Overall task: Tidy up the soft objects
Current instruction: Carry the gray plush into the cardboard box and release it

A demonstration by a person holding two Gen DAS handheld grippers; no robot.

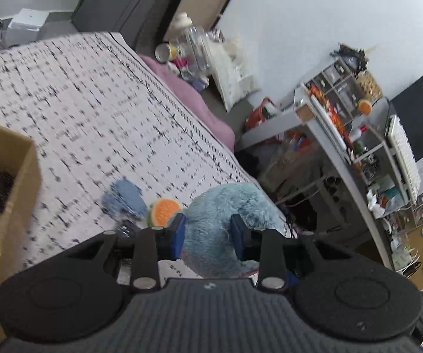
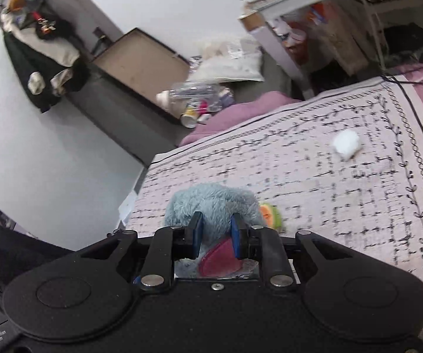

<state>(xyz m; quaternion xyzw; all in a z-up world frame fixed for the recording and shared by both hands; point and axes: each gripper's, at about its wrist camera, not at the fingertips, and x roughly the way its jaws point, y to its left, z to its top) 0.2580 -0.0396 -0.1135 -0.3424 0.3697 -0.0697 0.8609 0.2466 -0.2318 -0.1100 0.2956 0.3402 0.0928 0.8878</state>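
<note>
Both grippers are clamped on the same fluffy blue plush toy [image 1: 226,206], which bulges forward and upward from between each pair of blue pads. The left gripper [image 1: 208,232] pinches it across a wide bundle of fur, its fingers set well apart by the bulk; the right gripper [image 2: 215,232] pinches a narrower part, its fingers close together, with a pink patch of the toy [image 2: 220,260] showing just behind them. The toy seems lifted over the near edge of the patterned bedspread [image 1: 93,103], though whether it is clear of the cloth cannot be told. The cardboard box [image 1: 14,176], the likely place for it, lies to the left of the left gripper, so the carry would probably swing leftward, and the left gripper is the nearer one. Just beyond the toy lie an orange-and-green soft piece [image 1: 164,210] and a blue cloth scrap [image 1: 124,195]; a white soft lump [image 2: 346,144] sits farther out on the right.
</note>
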